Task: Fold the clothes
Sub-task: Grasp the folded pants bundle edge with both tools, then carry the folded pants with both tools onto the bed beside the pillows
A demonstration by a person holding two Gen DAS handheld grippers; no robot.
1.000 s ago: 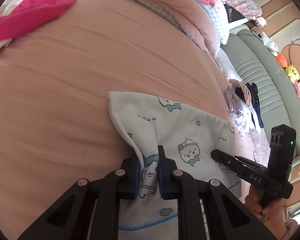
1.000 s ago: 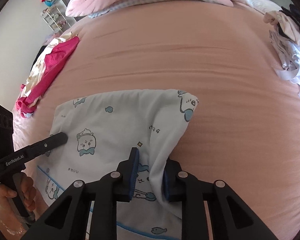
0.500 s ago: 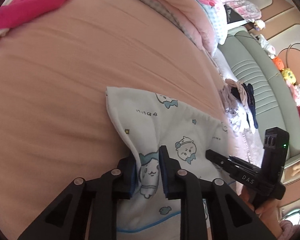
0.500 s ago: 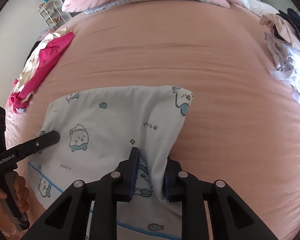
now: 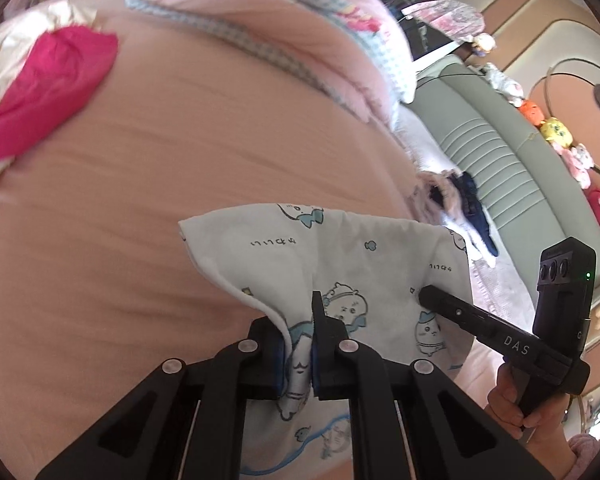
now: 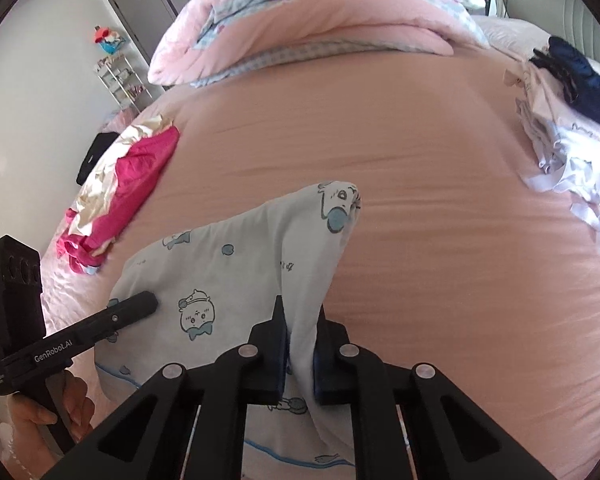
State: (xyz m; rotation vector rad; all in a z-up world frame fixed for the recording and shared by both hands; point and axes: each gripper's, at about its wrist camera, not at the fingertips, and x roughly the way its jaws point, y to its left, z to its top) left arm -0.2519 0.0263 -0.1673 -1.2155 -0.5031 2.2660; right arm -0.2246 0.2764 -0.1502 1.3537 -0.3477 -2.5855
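In your left wrist view, a pink garment (image 5: 48, 88) lies crumpled at the upper left of the frame on the peach bed sheet (image 5: 180, 184), well apart from the work. At bottom centre your left gripper (image 5: 298, 354) is closing, its blue pads pinching a bunched fold of the white garment with blue cartoon prints (image 5: 340, 256); that edge is lifted off the sheet and the cloth drapes down toward the bottom of the frame. At the lower right your right gripper (image 5: 424, 294) reaches in over the same cloth, carried by your right hand (image 5: 516, 404). A pile of mixed clothes (image 5: 460, 200) sits at the right edge of the bed, beside the grey-green headboard (image 5: 500, 136). In your right wrist view, your left hand (image 6: 48, 408) holds its tool at the lower left, its tip over the printed cloth. At bottom centre the right gripper is closing too, clamped on a hanging fold of the same garment, whose far corner peaks near the frame's middle. The folded pink quilt (image 6: 320, 20) fills the top.
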